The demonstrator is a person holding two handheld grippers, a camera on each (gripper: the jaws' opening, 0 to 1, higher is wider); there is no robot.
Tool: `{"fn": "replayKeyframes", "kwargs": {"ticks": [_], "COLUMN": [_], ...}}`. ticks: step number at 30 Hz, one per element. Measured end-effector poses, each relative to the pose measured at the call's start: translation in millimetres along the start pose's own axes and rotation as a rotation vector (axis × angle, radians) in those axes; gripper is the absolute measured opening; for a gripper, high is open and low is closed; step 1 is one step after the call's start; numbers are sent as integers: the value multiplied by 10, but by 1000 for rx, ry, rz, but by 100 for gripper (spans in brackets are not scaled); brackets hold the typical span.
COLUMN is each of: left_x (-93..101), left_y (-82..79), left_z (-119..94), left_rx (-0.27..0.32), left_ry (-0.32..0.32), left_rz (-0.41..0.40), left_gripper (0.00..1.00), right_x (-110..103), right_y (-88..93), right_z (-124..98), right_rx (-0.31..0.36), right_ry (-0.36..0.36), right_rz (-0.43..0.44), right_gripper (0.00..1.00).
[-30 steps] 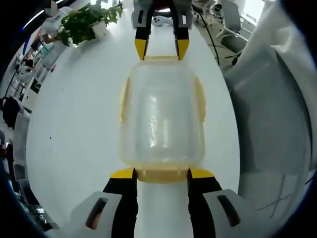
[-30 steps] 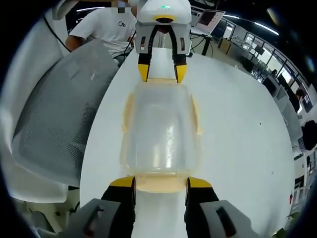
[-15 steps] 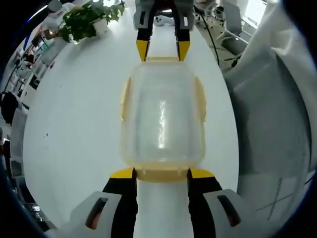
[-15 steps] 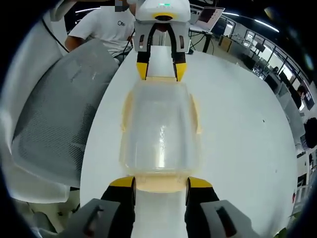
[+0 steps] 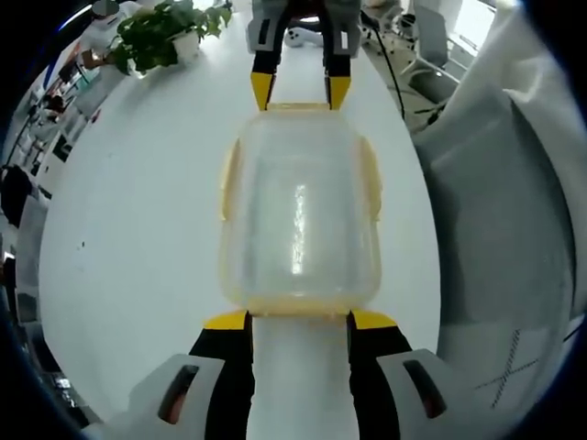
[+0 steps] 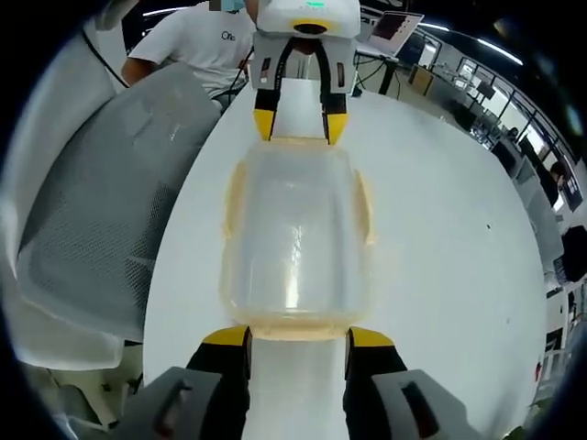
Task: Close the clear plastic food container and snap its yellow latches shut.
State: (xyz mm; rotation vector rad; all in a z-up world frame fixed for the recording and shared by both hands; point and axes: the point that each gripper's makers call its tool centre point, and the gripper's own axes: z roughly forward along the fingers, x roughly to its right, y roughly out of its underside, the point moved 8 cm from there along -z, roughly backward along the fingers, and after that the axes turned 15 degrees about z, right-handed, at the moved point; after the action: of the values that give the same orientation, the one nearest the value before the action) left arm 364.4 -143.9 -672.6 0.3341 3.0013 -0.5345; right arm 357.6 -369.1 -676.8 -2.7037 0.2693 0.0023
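Note:
A clear plastic container (image 5: 298, 211) with its lid on lies lengthwise on the white table (image 5: 138, 211). Yellow latches run along its sides and ends. My left gripper (image 5: 299, 323) is open, its yellow-tipped jaws flanking the near end latch (image 5: 298, 307). At the far end my right gripper (image 5: 300, 92) faces it, its jaws flanking that end's latch. In the right gripper view the container (image 6: 295, 238) lies the same way. There my right gripper (image 6: 296, 337) stands open at the near end latch (image 6: 295, 328). My left gripper (image 6: 300, 126) sits at the far end.
A grey mesh office chair (image 5: 486, 211) stands against the table's edge, and in the right gripper view the chair (image 6: 101, 211) is on the left. A potted plant (image 5: 160, 32) sits at the table's far corner. A person in a white shirt (image 6: 197, 41) is behind the table (image 6: 440, 229).
Both grippers have pressed in slightly against the container's ends. The near end latch in the left gripper view shows as a thinner yellow strip than before. The jaws have not changed width.

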Motion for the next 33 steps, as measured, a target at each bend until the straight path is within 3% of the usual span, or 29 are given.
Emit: {"fn": "replayKeyframes", "kwargs": {"ticks": [4,8,16,28,33], "left_x": [5,12,26,41,35], "left_y": [9,14,73,100,76], "left_z": [-3,-6,-42,-117,-147], "left_rx": [1,1,-12,30,88], "left_ry": [-3,-2,-3,-17,-31], "left_rz": [7,4,-17,-105,-220], "left_gripper": [38,38,44,44,42], "right_x": [-12,-47,-44,-62,-69], "right_y": [1,25,43,4,-43], "right_z": [-3,5,-34,-133,-176], "right_rx": [-3,-4,2,33,60], "right_ry": [-5,-13,-13,-11,4], "right_rz": [-9,-15,3,58,107], "right_gripper": [39,49,48,47,45]}}
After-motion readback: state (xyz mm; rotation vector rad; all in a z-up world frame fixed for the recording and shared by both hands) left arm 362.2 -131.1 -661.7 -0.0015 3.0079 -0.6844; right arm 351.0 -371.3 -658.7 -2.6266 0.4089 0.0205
